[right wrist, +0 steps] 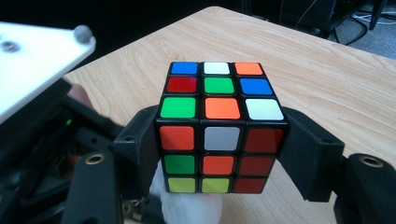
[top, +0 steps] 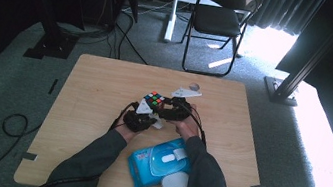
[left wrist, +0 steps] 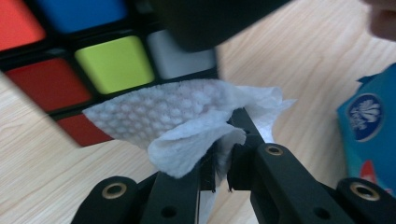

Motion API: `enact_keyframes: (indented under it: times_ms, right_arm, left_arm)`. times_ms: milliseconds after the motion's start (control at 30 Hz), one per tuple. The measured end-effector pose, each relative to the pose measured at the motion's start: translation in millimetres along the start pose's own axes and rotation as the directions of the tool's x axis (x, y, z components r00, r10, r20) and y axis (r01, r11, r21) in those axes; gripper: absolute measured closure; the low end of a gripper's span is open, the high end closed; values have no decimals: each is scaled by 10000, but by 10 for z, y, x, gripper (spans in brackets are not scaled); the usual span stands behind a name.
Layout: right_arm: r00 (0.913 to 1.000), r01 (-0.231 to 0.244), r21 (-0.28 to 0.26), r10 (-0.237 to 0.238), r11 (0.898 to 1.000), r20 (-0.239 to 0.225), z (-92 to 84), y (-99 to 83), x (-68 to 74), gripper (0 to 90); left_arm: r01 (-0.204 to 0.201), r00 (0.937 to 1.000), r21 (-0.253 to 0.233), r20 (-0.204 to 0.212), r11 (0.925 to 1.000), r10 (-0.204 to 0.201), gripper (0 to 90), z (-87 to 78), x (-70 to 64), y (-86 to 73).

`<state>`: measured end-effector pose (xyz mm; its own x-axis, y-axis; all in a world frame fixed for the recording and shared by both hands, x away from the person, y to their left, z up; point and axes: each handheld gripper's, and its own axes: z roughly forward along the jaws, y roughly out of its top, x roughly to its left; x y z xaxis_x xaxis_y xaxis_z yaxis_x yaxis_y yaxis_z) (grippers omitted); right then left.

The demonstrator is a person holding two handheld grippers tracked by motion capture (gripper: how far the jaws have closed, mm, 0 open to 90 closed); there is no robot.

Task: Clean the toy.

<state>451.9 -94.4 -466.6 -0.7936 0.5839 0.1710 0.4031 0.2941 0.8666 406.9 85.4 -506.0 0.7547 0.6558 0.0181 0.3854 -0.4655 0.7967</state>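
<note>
The right gripper (right wrist: 219, 140) clamps its jaws on one cube (right wrist: 219, 126) at the counter (top: 94, 92) centre. The left gripper (left wrist: 224, 140) pinches one wipe (left wrist: 187, 121), pressed against the cube's lower face. At 6 o'clock lies one blue wipe pack (top: 159, 160); at 12, beyond the counter, stands one chair (top: 219, 18).

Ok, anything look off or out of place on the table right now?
Nothing stands out. The cube sits squarely between the right gripper jaws, the left gripper pinches a crumpled white wipe against it, and the blue wipe pack lies intact.
</note>
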Motion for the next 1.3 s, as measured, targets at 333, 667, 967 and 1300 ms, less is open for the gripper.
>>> enact_keyframes:
  times_ms: [333, 667, 967, 1300]
  right_arm:
    - [10000, -70, -93, 70, 9999, -34, -13, 6, 5, 344]
    - [9998, -50, -100, 48, 9999, -167, -32, 10, 6, 344]
    - [9997, -199, -347, 193, 9992, -175, -74, 21, -14, 344]
    - [9987, -314, -318, 301, 9990, -404, -20, 9, 8, 344]
  left_arm:
    - [-34, 9999, -109, -127, 9999, 32, 840, 5, 4, -5]
    - [717, 9959, -226, -542, 9972, -728, 840, -31, 194, -74]
    - [916, 9930, 76, -759, 9958, -908, 840, -6, 289, -161]
    - [670, 9968, -159, -436, 9976, -676, 840, -6, 179, -78]
